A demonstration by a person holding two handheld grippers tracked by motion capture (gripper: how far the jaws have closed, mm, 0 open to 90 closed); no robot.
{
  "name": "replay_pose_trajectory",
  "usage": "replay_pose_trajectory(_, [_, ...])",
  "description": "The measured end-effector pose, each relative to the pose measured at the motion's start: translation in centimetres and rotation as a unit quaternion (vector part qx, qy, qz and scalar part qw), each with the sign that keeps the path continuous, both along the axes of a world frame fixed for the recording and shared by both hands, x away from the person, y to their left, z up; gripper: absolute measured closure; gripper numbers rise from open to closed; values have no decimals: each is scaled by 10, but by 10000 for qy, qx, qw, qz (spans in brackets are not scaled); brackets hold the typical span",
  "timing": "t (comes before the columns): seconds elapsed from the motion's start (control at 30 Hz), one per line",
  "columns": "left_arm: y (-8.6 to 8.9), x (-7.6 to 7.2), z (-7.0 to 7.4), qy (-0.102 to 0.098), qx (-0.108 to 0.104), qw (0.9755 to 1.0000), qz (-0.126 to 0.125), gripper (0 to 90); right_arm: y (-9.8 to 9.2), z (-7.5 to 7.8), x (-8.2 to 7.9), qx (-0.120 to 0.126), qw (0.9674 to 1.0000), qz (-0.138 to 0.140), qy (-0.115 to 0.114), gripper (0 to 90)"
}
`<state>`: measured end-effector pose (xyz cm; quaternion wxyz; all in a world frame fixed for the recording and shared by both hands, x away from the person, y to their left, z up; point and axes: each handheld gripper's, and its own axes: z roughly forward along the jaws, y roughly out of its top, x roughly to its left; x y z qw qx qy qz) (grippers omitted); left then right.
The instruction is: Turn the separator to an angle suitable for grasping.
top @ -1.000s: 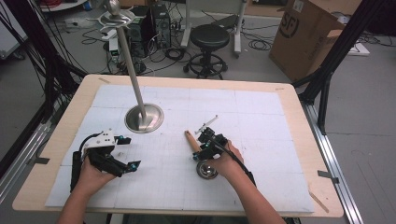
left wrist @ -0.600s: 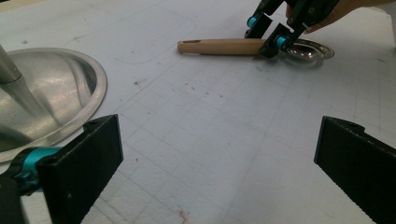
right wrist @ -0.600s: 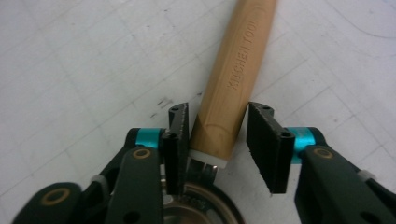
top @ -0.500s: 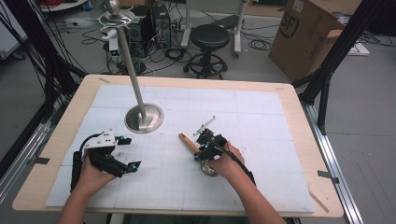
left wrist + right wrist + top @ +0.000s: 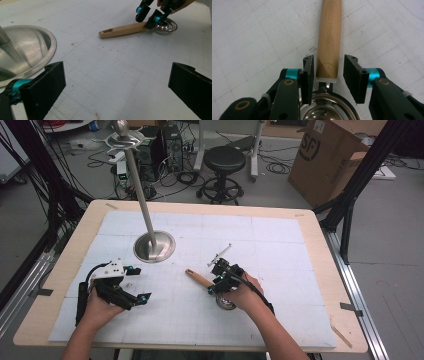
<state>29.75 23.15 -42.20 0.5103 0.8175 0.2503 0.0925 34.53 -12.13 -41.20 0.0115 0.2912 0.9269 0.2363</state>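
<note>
A scoop with a wooden handle [image 5: 199,279] and a round metal bowl [image 5: 226,301] lies flat on the white mat. My right gripper [image 5: 216,282] straddles the handle [image 5: 329,37] where it joins the bowl [image 5: 327,110]. Its jaws have just been opening and stand open, with the handle between them and a narrow gap beside each pad. My left gripper [image 5: 140,283] rests on the mat to the left, open wide with nothing in it [image 5: 117,85]. From there I see the handle [image 5: 122,29], the bowl [image 5: 167,25] and the right gripper [image 5: 147,17] farther off.
A metal stand with a round base [image 5: 154,246] and a tall tilted pole [image 5: 137,180] stands at the mat's back left, close to the left gripper [image 5: 27,50]. The wooden table edge [image 5: 320,270] frames the mat. A stool [image 5: 225,160] and a cardboard box [image 5: 325,155] sit beyond the table.
The scoop's handle has swung a little to the left and nearer on the mat, with the right gripper over it. The left gripper has stayed put.
</note>
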Motion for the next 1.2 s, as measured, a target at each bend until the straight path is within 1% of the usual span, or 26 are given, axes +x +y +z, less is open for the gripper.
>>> replay_pose_trajectory(0.03, [0,0,0,9,-1,10000,6,18,0,0,0,0,10000,0,0,603])
replay_pose_trajectory(0.07, [1,0,0,16,-7,10000,17,17,1,-1,1,-51,10000,18,46,600])
replay_pose_trajectory(0.13, [1,0,0,12,-19,10000,12,17,3,-3,2,-189,9998,26,49,598])
replay_pose_trajectory(0.17, [1,0,0,4,-11,10000,2,17,3,-3,2,-189,9998,26,49,598])
replay_pose_trajectory(0.2, [1,0,0,9,-15,10000,5,18,6,-6,3,-355,9993,93,27,595])
replay_pose_trajectory(0.3, [1,0,0,5,-11,10000,0,18,10,-5,3,-483,9988,114,32,595])
replay_pose_trajectory(0.37, [1,0,0,1,-8,10000,-1,17,14,-4,3,-627,9979,157,25,599])
replay_pose_trajectory(0.47, [0,0,0,13,-4,10000,-7,18,16,-4,4,-714,9973,151,86,600])
replay_pose_trajectory(0.5, [0,0,0,24,-3,10000,-19,17,19,-3,6,-839,9962,172,143,606])
replay_pose_trajectory(0.57, [-1,-1,0,16,9,10000,-16,17,23,-2,7,-989,9948,165,164,615])
replay_pose_trajectory(0.6, [-1,-1,0,11,9,10000,-21,17,23,-2,7,-989,9948,165,164,615])
replay_pose_trajectory(0.63, [-2,-2,0,4,14,10000,-24,17,27,-1,8,-1161,9928,231,156,637])
replay_pose_trajectory(0.7, [-2,-2,1,4,10,10000,-27,17,29,0,9,-1226,9919,257,189,676])
replay_pose_trajectory(0.77, [-1,-2,1,6,0,10000,-26,17,26,0,11,-1126,9930,192,305,687])
replay_pose_trajectory(0.8, [0,-2,1,9,-15,10000,-11,18,24,-1,13,-1069,9935,284,284,688])
replay_pose_trajectory(0.83, [0,-2,1,9,-15,10000,-11,17,24,-1,13,-1069,9935,284,284,688])
replay_pose_trajectory(0.87, [0,-1,1,6,-22,10000,-17,18,20,-1,14,-938,9946,293,346,689])
replay_pose_trajectory(0.9, [1,-1,1,10,-21,10000,-10,18,20,-1,14,-938,9946,293,346,689])
replay_pose_trajectory(0.93, [1,0,1,14,-35,10000,-7,18,16,0,14,-815,9954,333,366,689])
replay_pose_trajectory(1.0, [1,0,0,17,-36,10000,-3,17,14,1,14,-797,9956,344,359,689])
replay_pose_trajectory(1.03, [2,0,1,12,-31,10000,1,17,10,7,14,-645,9969,380,232,690])
replay_pose_trajectory(1.07, [2,0,1,12,-31,10000,1,18,10,7,14,-645,9969,380,232,690])
replay_pose_trajectory(1.1, [2,0,1,6,-41,10000,1,18,5,15,13,-324,9988,360,83,689])
replay_pose_trajectory(1.13, [2,0,1,9,-40,10000,3,18,3,19,13,-171,9992,359,35,689])
replay_pose_trajectory(1.17, [2,0,1,9,-40,10000,3,17,3,19,13,-171,9992,359,35,689])
replay_pose_trajectory(1.2, [2,0,1,4,-46,10000,2,17,1,24,13,31,9993,373,-25,689])
